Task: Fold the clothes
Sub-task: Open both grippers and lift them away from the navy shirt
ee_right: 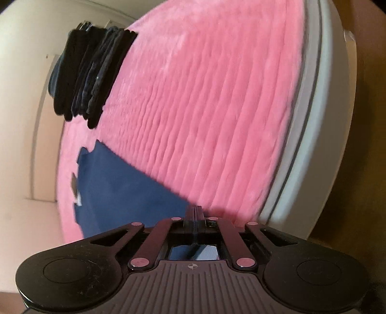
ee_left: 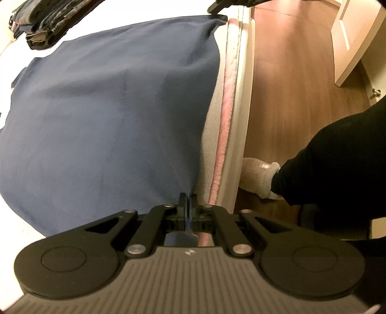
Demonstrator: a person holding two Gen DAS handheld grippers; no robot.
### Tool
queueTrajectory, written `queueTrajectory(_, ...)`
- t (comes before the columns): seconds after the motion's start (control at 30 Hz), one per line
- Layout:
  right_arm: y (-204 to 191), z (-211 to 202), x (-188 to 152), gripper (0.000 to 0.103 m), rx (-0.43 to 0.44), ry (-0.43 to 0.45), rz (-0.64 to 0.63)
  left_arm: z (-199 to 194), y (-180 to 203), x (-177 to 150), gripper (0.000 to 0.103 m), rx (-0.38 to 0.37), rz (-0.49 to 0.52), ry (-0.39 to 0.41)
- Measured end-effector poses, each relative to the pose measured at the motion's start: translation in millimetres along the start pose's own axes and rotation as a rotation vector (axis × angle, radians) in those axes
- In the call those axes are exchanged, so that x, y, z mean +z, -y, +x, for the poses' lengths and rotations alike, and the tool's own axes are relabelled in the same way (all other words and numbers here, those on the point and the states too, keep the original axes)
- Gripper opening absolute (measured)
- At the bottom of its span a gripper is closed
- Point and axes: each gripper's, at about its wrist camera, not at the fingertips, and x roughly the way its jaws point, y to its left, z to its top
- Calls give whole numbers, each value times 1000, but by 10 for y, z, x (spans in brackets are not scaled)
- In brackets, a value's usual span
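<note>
Clearly, the navy garment (ee_left: pixel 108 108) is spread flat on the bed (ee_left: pixel 238 101), beside the folded stack (ee_left: pixel 43 21). Its near hem is clamped by the left hand-held gripper (ee_left: pixel 188 200) and the right hand-held gripper (ee_right: pixel 196 212); the hem runs between them. The sleeves are partly cut off.

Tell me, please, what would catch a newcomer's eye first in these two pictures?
Most striking is the big navy garment spread flat over the bed, with the left gripper shut on its near edge by the bed's side. In the right wrist view, the fluffy pink blanket fills the frame, and the right gripper is pinching the navy cloth too. A pile of dark folded clothes sits at the far end of the bed.
</note>
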Motion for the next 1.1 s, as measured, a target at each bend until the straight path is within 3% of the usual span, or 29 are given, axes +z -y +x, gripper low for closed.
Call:
queueTrajectory(0.1,-132,65,-100,3,61,-108,-57,-5,-42,-1,0,-12,-39,11)
queueTrajectory(0.13,-157,93,-157,19,84,-145,-54,-21,-71,3,0,-20,-64,22)
queueTrajectory(0.17,-159,88,-224,60,103,-163,-50,-46,-102,9,0,-26,-87,32)
queueTrajectory(0.2,-154,86,-302,77,121,-173,-42,-80,-142,15,0,-30,-114,44)
queueTrajectory(0.23,-149,90,-380,82,140,-186,-32,-118,-188,21,0,-33,-144,54)
queueTrajectory(0.43,-171,443,-919,82,292,-415,89,-363,-430,8,0,-47,-280,120)
queueTrajectory(0.53,-162,674,-1181,82,329,-486,158,-418,-483,-20,0,-53,-290,133)
queueTrajectory(0.67,-99,890,-1319,82,376,-462,270,-418,-506,-40,0,-60,-276,129)
queueTrajectory(0.77,-87,792,-1197,80,442,-333,313,-402,-488,-49,0,-66,-264,122)
queueTrajectory(0.8,-85,744,-1123,75,443,-303,304,-391,-469,-53,0,-68,-256,119)
queueTrajectory(0.83,-79,693,-1046,56,440,-274,295,-381,-445,-60,0,-69,-245,116)
queueTrajectory(0.87,-54,628,-960,47,421,-248,279,-363,-420,-62,0,-69,-229,111)
queueTrajectory(0.93,-5,535,-801,46,375,-195,250,-309,-363,-53,0,-67,-187,95)
queueTrajectory(1.03,84,347,-574,4,276,-130,195,-216,-262,-34,0,-57,-123,66)
queueTrajectory(1.1,77,256,-470,0,213,-107,155,-164,-198,-38,0,-49,-83,51)
